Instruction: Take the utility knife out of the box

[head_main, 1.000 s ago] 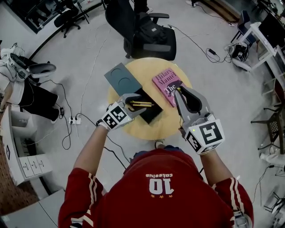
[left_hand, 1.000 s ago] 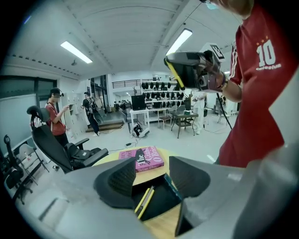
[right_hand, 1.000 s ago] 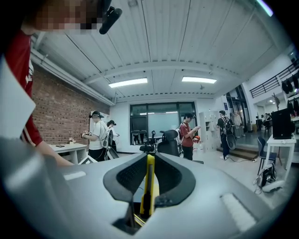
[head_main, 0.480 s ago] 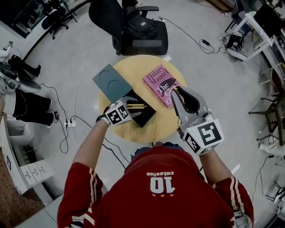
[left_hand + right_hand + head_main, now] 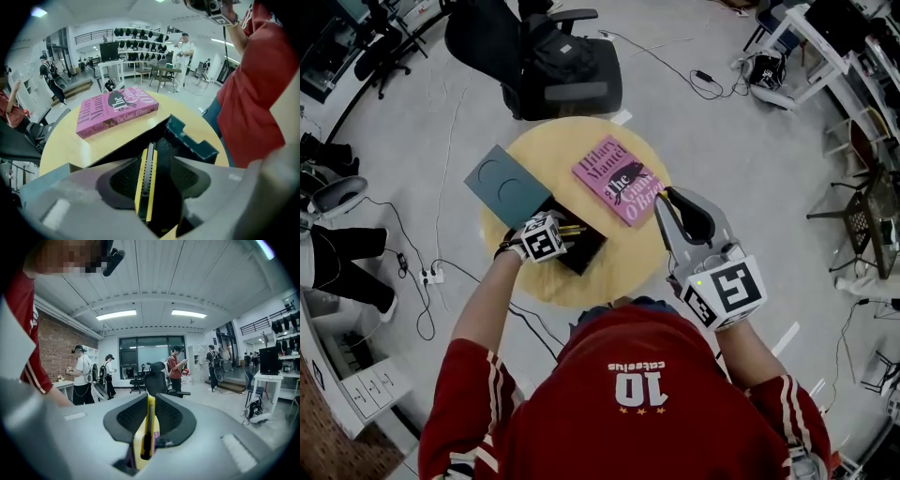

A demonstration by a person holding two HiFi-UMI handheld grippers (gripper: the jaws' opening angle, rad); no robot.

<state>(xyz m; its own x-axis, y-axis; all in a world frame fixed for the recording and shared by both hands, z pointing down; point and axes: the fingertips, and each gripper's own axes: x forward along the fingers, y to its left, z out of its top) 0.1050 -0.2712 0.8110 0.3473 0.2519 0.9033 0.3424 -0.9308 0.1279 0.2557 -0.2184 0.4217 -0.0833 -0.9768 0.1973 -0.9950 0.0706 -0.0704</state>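
The utility knife point(image 5: 146, 183), yellow along both edges and dark down the middle, lies inside the open black box point(image 5: 584, 253), near the left side of the round desk point(image 5: 623, 258). In the left gripper view it runs lengthways straight up the gap of the left tongs point(image 5: 158, 168). Their 2 pads stand spread, one on each side of the knife. The left pad is close beside it, the right pad shows a clear gap, and neither pinches it yet.

What is new is height. 1 second ago the left tongs hung above the near edge of the box, angled over it. Now they have dropped into the box mouth and tipped steeply down, so the marker cube looks smaller in the head view. That puts the task at the edge of the grasp: the approach looks finished, and closing on the knife and lifting should follow.

The right tongs point(image 5: 150, 411) have drifted only a little and stay pressed on a yellow tool point(image 5: 147, 432), by the look another knife, held up in the air just off the desk's right side. The pink book point(image 5: 617, 178) and the box's grey-green lid point(image 5: 500, 184) lie flat on the desk on either side of the box, both clear of the way in.
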